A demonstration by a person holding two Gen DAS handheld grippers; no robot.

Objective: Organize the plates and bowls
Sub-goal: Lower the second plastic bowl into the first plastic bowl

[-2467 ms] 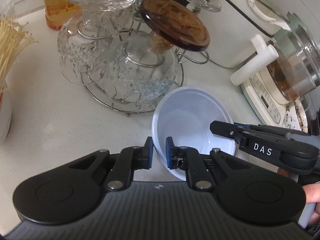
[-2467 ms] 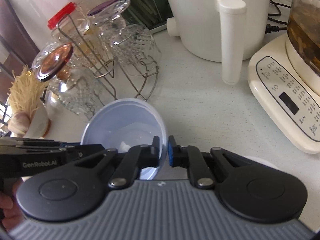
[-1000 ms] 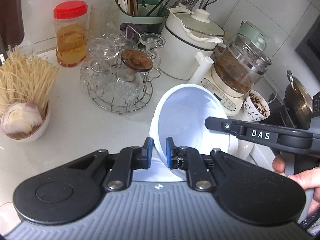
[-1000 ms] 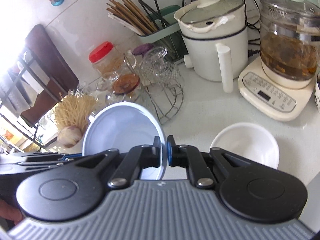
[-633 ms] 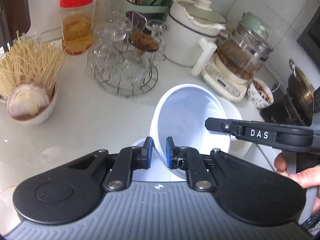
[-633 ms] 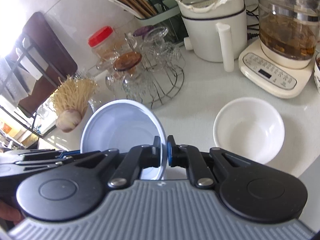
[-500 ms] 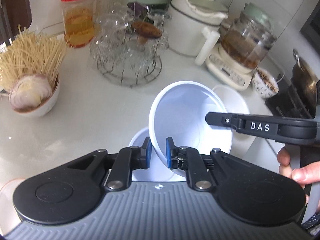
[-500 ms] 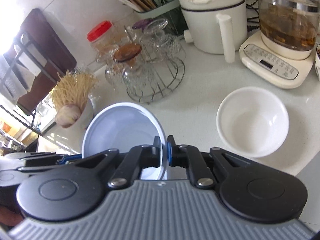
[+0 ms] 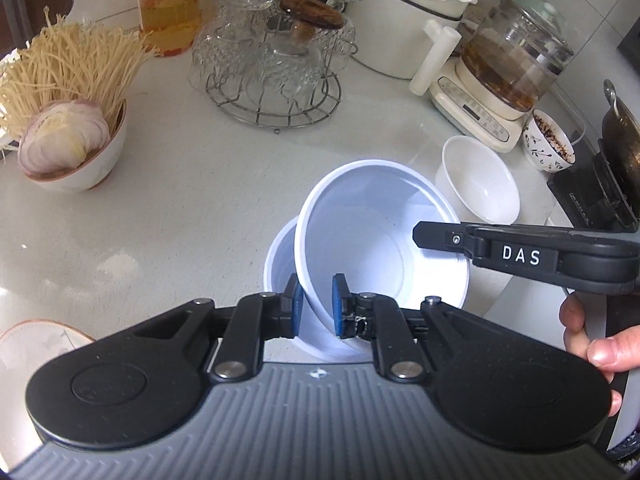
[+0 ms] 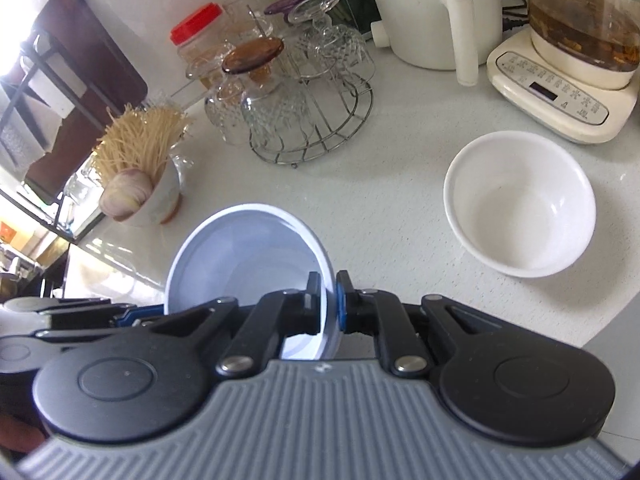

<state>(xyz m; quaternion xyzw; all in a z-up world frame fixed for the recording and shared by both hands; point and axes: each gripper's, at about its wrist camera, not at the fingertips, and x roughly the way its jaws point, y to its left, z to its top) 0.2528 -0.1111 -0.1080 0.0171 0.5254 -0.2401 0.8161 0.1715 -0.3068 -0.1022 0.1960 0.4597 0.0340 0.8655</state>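
**Blue bowl held over its twin, ready to nest**

Nearest me, both grippers grip one pale blue bowl [image 9: 380, 240]. The left gripper [image 9: 315, 306] has its jaws closed down on the bowl's near rim, one pad inside and one outside. The right gripper [image 10: 328, 306] pinches the opposite rim with its jaws almost together, the wall thin between them. The bowl is tilted, its mouth turned up and away from me, clear of the surface [image 9: 180, 200].

Just beneath and to the left of it sits a second blue bowl [image 9: 280, 256], upright, mostly hidden by the one I carry. I judge this the nesting step: the carried bowl has to be levelled and lowered into the one below. I cannot tell whether the two are already touching.

A little farther right a white bowl [image 10: 520, 204] stands alone on the surface, not yet stacked, so I count the task as partly done at best. At my near left edge a plate rim [image 9: 36, 336] shows, too cut off to say more.

Room is fair in the middle. The surface's front edge runs close to the right of the white bowl, so I would keep moves inboard. Beyond stand a glass rack [image 9: 276, 76], a noodle bowl [image 9: 76, 152] at left, and a kettle [image 9: 500, 72] and pot [image 9: 404, 20] at the back right, all well apart from the bowls.
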